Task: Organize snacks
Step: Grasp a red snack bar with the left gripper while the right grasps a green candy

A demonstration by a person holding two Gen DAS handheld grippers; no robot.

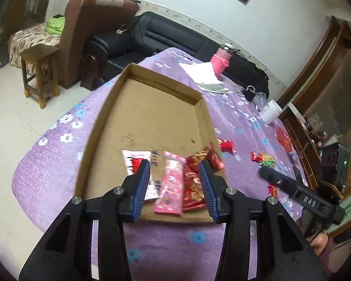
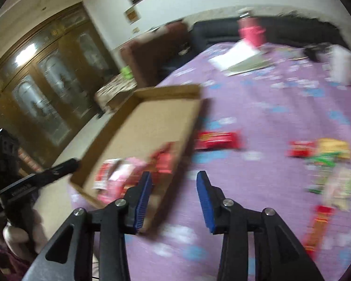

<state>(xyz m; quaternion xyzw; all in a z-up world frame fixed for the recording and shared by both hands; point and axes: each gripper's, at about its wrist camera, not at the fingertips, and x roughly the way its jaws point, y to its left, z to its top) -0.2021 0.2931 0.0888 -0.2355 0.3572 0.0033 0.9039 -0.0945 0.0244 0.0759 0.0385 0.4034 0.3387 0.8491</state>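
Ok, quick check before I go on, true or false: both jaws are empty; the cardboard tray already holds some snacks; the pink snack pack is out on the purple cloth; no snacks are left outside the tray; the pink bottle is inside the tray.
1. Both jaws are empty. True: the left gripper and right gripper stand open with nothing held.
2. The cardboard tray already holds snacks. True.
3. The pink snack pack lies on the purple cloth. False: it lies in the tray.
4. No snacks remain outside. False: a red bar and others lie on the cloth.
5. The pink bottle is in the tray. False: it stands beyond it.
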